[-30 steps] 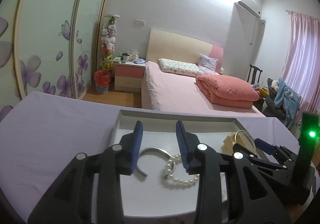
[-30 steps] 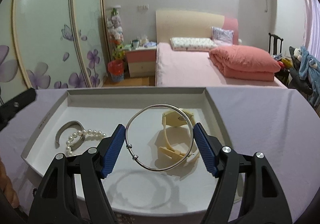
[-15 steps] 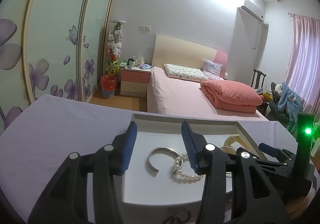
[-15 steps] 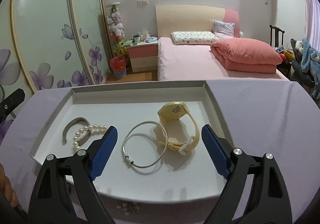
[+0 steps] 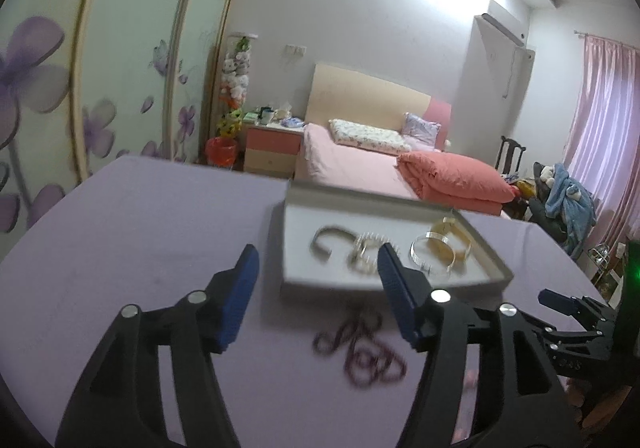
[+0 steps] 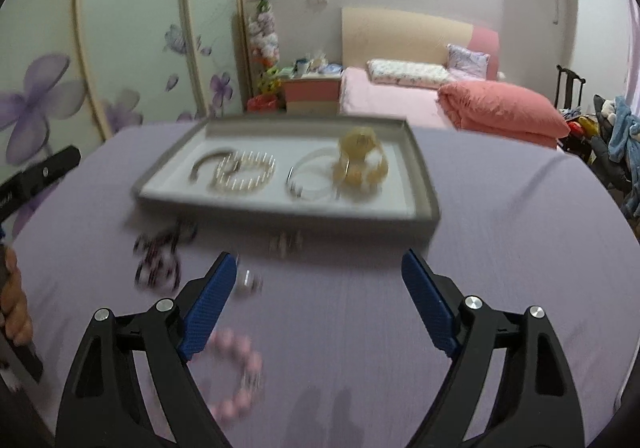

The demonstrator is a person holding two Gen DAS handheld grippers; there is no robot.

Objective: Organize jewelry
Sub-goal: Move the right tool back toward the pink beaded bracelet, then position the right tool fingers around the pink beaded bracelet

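— Here, what am I looking at?

— My view: a lavender-covered table [image 6: 500,248] with the grey tray [image 6: 420,183] near its far edge, holding a cream watch [image 6: 362,163], pearl bracelet [image 6: 244,175], silver bangle [image 6: 310,179] and open cuff [image 6: 208,163].

— And your tools?

— My right gripper [image 6: 316,288] is spread, nothing between its jaws, which have just narrowed slightly. My left gripper [image 5: 316,288], jaws just opening, is empty too. A dark bead strand [image 5: 360,352] lies before the tray's near edge; a pink bead bracelet [image 6: 240,380] sits nearer me.
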